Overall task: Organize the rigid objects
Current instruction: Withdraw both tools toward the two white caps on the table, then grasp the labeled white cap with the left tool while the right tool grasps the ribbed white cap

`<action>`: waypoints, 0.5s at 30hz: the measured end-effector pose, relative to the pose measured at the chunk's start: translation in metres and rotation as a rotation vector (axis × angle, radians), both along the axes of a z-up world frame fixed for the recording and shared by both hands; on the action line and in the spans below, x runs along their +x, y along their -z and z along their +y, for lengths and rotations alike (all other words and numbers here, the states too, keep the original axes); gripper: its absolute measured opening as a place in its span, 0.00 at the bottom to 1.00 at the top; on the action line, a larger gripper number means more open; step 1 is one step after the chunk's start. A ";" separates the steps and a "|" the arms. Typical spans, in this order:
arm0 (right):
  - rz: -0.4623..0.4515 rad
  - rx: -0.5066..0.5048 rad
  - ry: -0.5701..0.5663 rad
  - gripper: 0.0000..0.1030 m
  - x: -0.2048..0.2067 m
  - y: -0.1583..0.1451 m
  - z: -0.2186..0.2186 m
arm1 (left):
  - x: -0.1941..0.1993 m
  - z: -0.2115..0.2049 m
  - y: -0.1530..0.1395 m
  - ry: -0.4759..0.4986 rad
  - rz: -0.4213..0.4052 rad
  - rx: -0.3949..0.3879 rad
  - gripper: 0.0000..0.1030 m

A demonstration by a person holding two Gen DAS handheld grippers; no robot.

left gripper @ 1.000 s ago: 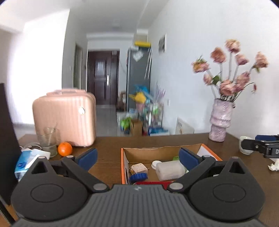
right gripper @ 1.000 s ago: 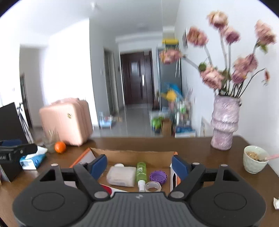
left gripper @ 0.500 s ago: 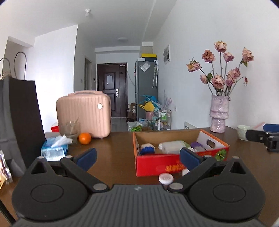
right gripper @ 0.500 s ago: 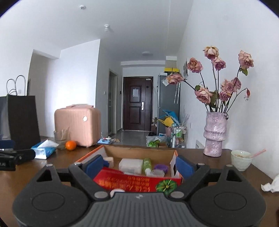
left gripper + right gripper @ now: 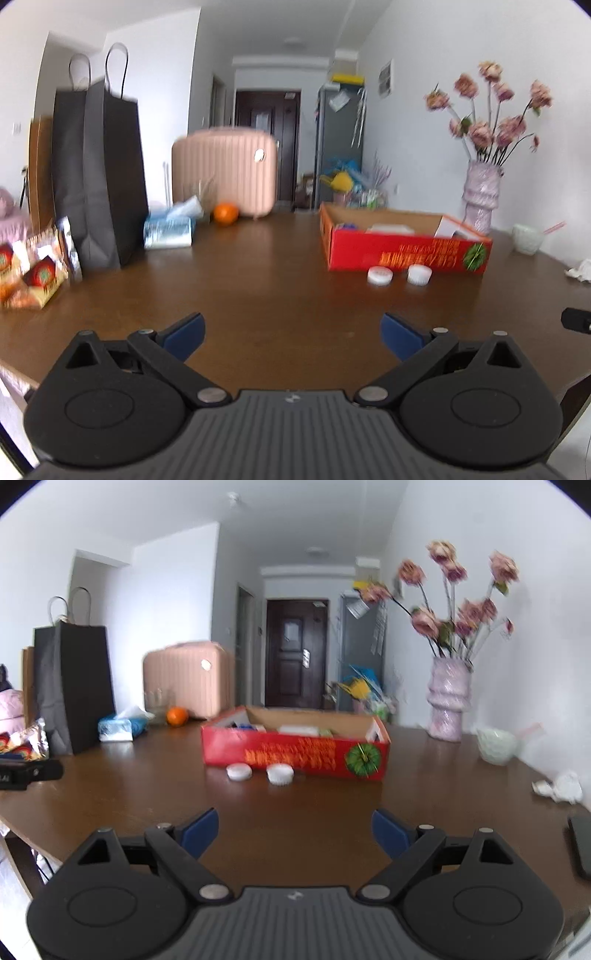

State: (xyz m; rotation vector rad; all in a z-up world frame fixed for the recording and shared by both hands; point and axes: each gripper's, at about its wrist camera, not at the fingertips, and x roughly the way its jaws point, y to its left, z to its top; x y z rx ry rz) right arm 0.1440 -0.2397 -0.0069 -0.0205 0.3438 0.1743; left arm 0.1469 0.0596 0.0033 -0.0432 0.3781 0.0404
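A red cardboard box [image 5: 406,253] [image 5: 295,755] holding several small items stands on the brown table [image 5: 258,295] [image 5: 314,812]. Two white round lids lie on the table just in front of it, one flat [image 5: 379,275] [image 5: 239,772] and one ribbed [image 5: 419,274] [image 5: 280,774]. My left gripper [image 5: 291,334] is open and empty, low over the near table edge, well back from the box. My right gripper [image 5: 294,829] is open and empty, also well back from the box. Each gripper's tip shows at the edge of the other's view.
A black paper bag [image 5: 99,177], a tissue pack [image 5: 168,230], an orange [image 5: 226,214], a pink case [image 5: 225,170] and snack packets [image 5: 33,277] stand at left. A vase of flowers [image 5: 448,701], a bowl [image 5: 496,744], crumpled tissue [image 5: 561,788] and a dark phone [image 5: 581,845] are at right.
Both grippers have pulled back and lowered away from the box, from above it to the near table edge. Both stay open and empty.
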 end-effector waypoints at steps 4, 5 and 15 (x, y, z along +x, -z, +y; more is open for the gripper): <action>0.026 0.044 0.007 0.87 0.013 0.002 0.005 | 0.019 -0.002 0.005 0.019 0.018 0.010 1.00; 0.027 0.035 0.010 0.87 0.017 0.002 0.007 | 0.024 -0.002 0.005 0.025 0.022 0.006 1.00; 0.127 0.020 -0.013 0.82 0.100 0.013 0.022 | 0.114 -0.022 0.010 0.163 0.081 0.006 0.86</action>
